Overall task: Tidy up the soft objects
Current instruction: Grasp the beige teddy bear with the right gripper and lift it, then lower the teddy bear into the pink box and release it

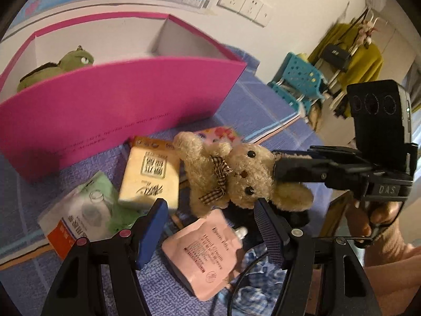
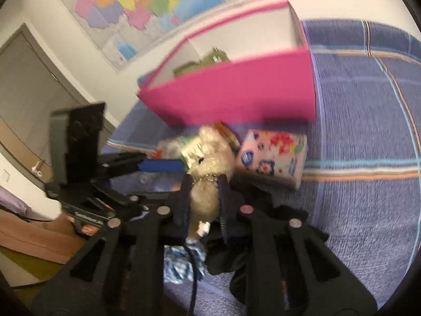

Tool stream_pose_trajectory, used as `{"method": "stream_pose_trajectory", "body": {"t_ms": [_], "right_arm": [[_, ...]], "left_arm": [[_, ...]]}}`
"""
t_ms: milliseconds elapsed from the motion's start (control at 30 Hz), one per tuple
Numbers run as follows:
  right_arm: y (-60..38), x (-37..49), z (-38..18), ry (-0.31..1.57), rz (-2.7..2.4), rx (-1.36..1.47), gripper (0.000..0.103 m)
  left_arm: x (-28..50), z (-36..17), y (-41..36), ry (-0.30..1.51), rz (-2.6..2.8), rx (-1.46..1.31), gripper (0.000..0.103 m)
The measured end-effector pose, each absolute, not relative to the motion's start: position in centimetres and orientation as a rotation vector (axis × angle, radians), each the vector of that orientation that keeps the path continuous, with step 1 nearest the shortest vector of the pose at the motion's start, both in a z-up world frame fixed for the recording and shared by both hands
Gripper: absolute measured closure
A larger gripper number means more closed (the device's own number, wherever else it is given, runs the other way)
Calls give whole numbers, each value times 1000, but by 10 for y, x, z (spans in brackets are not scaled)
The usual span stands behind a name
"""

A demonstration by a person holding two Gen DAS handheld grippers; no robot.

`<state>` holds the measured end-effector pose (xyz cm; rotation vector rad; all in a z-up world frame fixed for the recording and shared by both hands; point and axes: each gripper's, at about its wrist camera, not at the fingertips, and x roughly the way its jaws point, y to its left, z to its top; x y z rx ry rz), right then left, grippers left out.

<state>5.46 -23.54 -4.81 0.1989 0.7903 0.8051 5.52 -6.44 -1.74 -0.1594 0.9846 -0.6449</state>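
Ahead of the fingers, a tall pink cardboard box (image 1: 118, 100) walls off the purple bedspread (image 2: 368, 105). Right gripper (image 2: 204, 197), angled downward, pinches the curly beige plush bear (image 1: 231, 176) by its ear; left gripper (image 1: 210, 218) hangs half-open, empty, the bear just beyond its fingertips.

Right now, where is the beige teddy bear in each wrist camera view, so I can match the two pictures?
Left wrist view: the beige teddy bear lies at centre, above the pink pouch, its ear in the right gripper.
Right wrist view: the bear sits at centre, clamped between the right gripper's fingers.
Shared landmark: the pink box behind it.
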Motion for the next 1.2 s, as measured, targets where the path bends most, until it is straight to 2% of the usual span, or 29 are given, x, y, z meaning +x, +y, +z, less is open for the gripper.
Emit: {"method": "stream_pose_trajectory", "body": {"t_ms": [367,467,667,867,1200], "right_arm": [[-242,48,9,637,939,236,84],[-236,49,26,606,976,220,84],[-230,70,58,550,1005,218,84],[-231,113,79,523,965,218,84],[-228,206,72,597,859,232,84]], "left_arm": [[69,16,-51,901,-785,-223,31],[72,38,-46,827,-786,-216,31],[93,73,-43,755,-702,-161,37],[140,86,-47,783,-608,-112,37],[229,62,-50,935,-472,-101,37]]}}
